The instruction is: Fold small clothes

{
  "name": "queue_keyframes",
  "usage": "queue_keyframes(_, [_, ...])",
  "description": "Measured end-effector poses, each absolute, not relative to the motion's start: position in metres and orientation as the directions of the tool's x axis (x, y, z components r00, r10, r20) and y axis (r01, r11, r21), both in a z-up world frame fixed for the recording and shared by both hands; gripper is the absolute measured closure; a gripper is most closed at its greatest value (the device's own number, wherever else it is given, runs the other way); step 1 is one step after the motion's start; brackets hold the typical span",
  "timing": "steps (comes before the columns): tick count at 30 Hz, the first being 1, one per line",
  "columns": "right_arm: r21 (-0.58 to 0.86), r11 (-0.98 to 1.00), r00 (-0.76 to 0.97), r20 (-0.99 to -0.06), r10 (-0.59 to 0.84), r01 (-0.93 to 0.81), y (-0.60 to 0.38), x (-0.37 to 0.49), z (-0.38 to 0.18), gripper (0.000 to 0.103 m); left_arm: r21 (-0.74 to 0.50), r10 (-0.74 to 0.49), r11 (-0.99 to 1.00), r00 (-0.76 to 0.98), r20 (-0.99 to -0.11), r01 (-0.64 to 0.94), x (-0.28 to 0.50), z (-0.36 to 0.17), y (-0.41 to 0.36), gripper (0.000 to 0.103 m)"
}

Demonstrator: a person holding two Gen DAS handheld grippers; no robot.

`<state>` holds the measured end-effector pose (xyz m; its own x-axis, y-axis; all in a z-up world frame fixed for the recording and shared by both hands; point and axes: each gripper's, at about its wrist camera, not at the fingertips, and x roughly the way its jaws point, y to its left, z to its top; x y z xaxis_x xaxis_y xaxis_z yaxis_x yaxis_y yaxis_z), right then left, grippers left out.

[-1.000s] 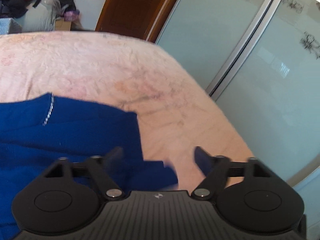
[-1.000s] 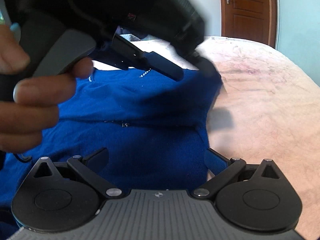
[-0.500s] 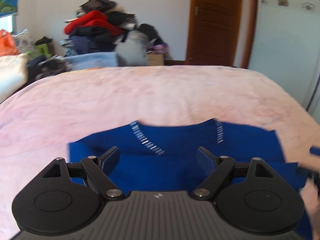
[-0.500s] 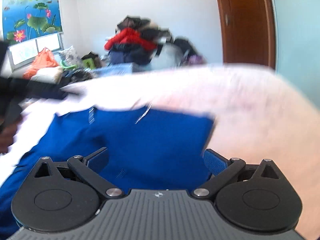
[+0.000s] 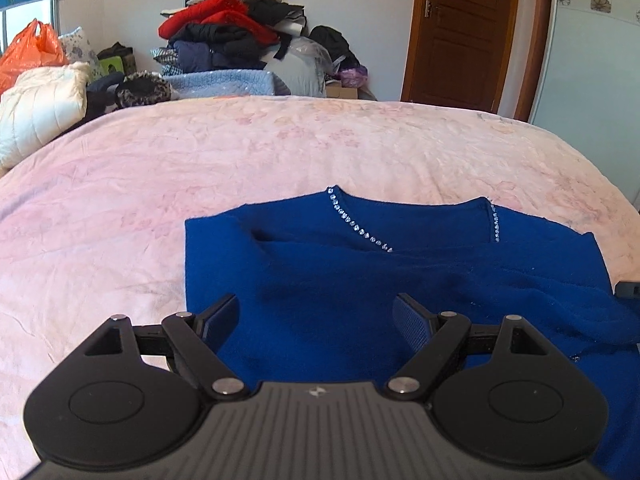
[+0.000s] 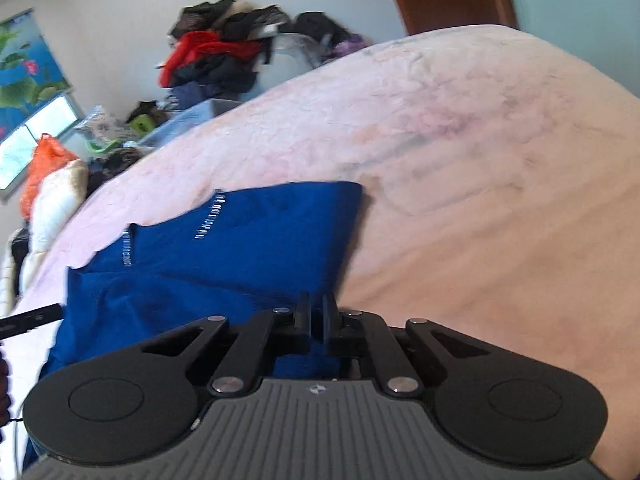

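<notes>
A deep blue knit top (image 5: 400, 280) with a line of small clear rhinestones along each side of its V neckline lies on a pale pink, faintly flowered bedspread (image 5: 200, 160), its sleeves folded in across the body so that the left edge runs straight. The left gripper (image 5: 316, 314) hovers low over the lower part of the garment with its 2 blue-padded fingers (image 5: 410, 322) spread wide apart and nothing between them; the fabric shows through the gap. From the right wrist camera, which is tilted and partly blurred, the right gripper (image 6: 316, 322) has its 2 black fingers drawn almost together, pinching the blue knit top (image 6: 224, 248) at its right-hand edge, where the cloth meets the pale pink bedspread (image 6: 460, 160). A thin black part of the left gripper's body (image 6: 30, 318) shows at the left border of that view, beside the garment's far side. Beyond the bed, against the white wall, a heap of red, black and navy clothes (image 5: 228, 32) is piled high, with an orange plastic bag (image 5: 32, 48) and a cream quilted bundle (image 5: 40, 104) to its left and a brown wooden door (image 5: 460, 28) to its right.
</notes>
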<state>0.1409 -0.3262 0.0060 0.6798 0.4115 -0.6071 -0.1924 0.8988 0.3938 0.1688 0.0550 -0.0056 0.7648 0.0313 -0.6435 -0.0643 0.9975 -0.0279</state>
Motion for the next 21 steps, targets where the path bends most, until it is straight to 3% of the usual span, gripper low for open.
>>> queue_keyframes(7, [0.298, 0.914, 0.77, -0.499, 0.396, -0.277, -0.314, 0.158, 0.052, 0.096, -0.02, 0.071, 0.994, 0.782, -0.62, -0.106, 0.179, -0.001, 0.051, 0.019])
queue_keyframes(10, [0.185, 0.957, 0.79, -0.541, 0.289, -0.223, -0.305, 0.175, 0.046, 0.096, -0.005, 0.093, 0.992, 0.745, -0.661, -0.129, 0.189, -0.012, 0.053, 0.019])
queue_keyframes(11, [0.118, 0.976, 0.785, -0.581, 0.216, -0.182, -0.302, 0.181, 0.038, 0.085, -0.006, 0.096, 0.991, 0.734, -0.672, -0.135, 0.19, -0.015, 0.055, 0.019])
queue_keyframes(13, [0.035, 0.994, 0.771, -0.628, 0.106, -0.108, -0.299, 0.186, 0.026, 0.072, -0.014, 0.09, 0.991, 0.725, -0.683, -0.136, 0.189, -0.02, 0.058, 0.019])
queue_keyframes(15, [0.013, 0.997, 0.822, -0.565, 0.074, -0.081, -0.296, 0.169, 0.028, 0.062, -0.005, 0.096, 0.991, 0.725, -0.682, -0.136, 0.187, -0.023, 0.058, 0.019])
queue_keyframes(18, [0.09, 0.976, 0.829, -0.515, 0.217, -0.2, -0.282, 0.149, 0.035, 0.061, 0.009, 0.106, 0.99, 0.714, -0.692, -0.138, 0.19, -0.027, 0.056, 0.019])
queue_keyframes(21, [0.185, 0.919, 0.723, -0.571, 0.389, -0.349, -0.263, 0.149, 0.027, 0.054, -0.004, 0.096, 0.991, 0.714, -0.694, -0.136, 0.188, -0.029, 0.053, 0.019])
